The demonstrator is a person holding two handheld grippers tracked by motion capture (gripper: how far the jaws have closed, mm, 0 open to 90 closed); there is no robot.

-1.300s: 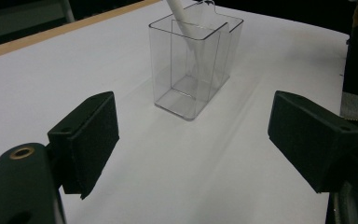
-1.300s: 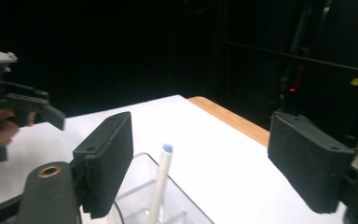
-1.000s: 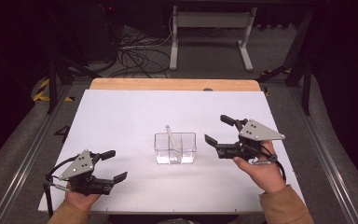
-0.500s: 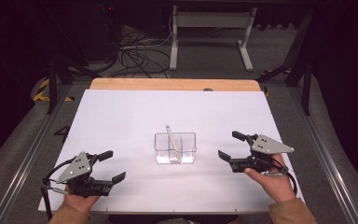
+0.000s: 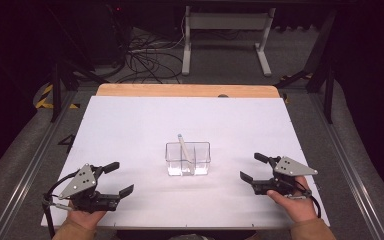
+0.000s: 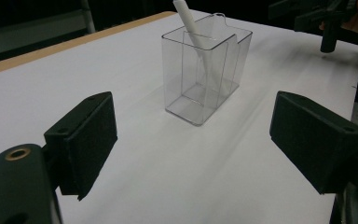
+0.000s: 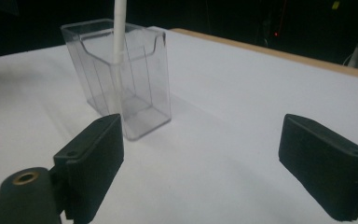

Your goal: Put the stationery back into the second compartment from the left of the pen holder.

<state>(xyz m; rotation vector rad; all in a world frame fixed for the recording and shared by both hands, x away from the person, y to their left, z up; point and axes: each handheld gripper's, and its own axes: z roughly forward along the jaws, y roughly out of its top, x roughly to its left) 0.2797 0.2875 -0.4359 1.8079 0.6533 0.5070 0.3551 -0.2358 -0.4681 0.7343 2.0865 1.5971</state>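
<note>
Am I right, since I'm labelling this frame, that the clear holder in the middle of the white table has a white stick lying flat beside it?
Not quite. The white stick stands tilted inside the clear holder, not flat beside it; the left gripper view shows this plainly.

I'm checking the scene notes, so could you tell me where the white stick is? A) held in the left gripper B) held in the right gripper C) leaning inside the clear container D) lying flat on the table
C: the white stick leans inside the clear container, with both grippers apart from it.
</note>
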